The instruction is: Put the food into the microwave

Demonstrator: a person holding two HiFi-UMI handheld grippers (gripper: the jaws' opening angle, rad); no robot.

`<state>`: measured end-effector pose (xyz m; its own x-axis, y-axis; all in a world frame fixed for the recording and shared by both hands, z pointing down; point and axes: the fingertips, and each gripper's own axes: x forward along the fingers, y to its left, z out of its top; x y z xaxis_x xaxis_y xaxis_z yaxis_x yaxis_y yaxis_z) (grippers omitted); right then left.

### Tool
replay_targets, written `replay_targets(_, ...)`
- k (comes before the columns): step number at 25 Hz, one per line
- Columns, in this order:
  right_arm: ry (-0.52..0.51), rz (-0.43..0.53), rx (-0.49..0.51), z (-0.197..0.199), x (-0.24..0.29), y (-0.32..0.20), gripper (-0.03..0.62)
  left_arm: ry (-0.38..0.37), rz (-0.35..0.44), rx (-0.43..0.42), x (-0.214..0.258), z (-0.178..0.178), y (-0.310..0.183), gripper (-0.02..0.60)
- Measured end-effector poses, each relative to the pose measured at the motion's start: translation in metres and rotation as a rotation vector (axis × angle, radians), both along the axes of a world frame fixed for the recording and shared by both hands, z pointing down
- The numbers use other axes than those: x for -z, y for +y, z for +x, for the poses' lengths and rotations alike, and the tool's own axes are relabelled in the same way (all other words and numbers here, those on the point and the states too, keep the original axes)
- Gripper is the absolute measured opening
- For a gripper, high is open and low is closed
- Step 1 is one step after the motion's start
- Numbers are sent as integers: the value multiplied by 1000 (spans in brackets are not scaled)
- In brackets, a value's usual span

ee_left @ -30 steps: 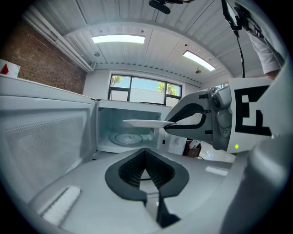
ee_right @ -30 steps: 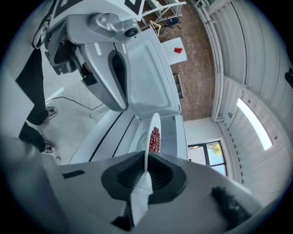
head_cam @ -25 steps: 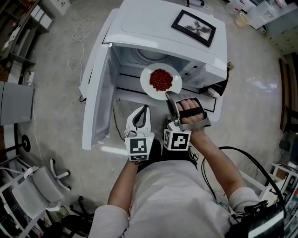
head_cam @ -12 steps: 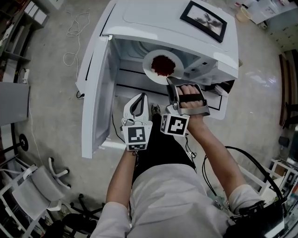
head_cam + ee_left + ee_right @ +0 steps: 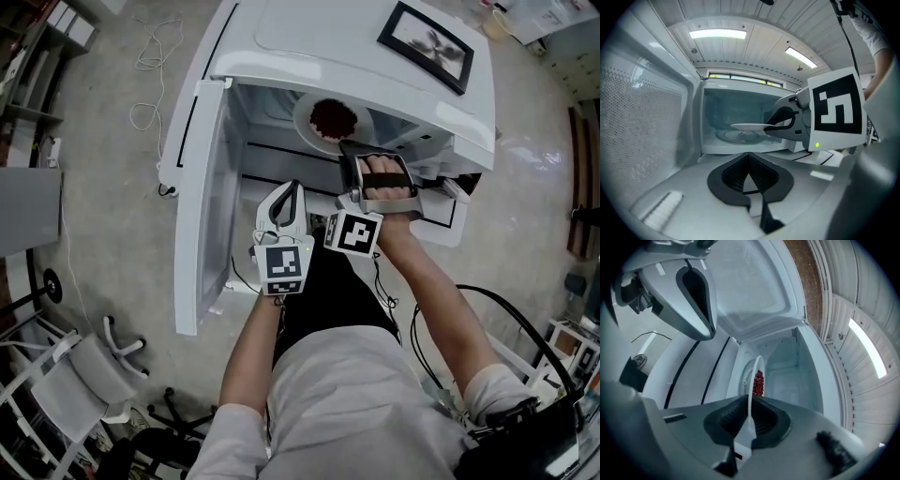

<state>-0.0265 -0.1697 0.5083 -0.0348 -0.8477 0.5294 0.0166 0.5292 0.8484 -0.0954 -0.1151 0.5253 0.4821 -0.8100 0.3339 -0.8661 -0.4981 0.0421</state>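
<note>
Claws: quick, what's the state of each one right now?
Left claw: closed, nothing in it.
Right claw: closed on the plate carrying red food.

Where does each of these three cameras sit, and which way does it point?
Head view: on the person's head, looking steeply down at the open microwave; both forearms, the left gripper and right gripper show.
Left gripper view: on the left gripper, facing into the microwave; its own shut fingers show below.
Right gripper view: on the right gripper, turned sideways, facing into the microwave; its fingers pinch the plate rim.
Shared: all three see the plate; the left gripper view also shows the right gripper.
</note>
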Motion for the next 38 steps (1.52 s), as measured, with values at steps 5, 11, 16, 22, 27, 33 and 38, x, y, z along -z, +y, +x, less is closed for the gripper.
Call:
replay_targets(5,21,-13,0,1,-7,-17,23,9,-7,2,-2,-1,-14,8)
replay_targets(11,25,-24,1,1,-13,-35,22,14,-7,8,-5,1,-26,8)
replay_targets(16,48,-31,-1,1,-20,-46,23,33,-23,0,-11,3,-30,7)
replay_targets(22,48,-47,-4,-1,-26,-56,23,32,-20,14,-13,0,-39,7)
replay_targets(27,60,-40,-12,2,-29,-67,21,30,-33,19,-20,0,-42,7)
replay_targets(33,66,-38,-14,-1,-31,-79,21,35,-49,28,-25,-1,-43,6)
replay_targets(38,68,-32,-16,-3,-33,-88,21,32,-47,29,-26,-3,-45,8)
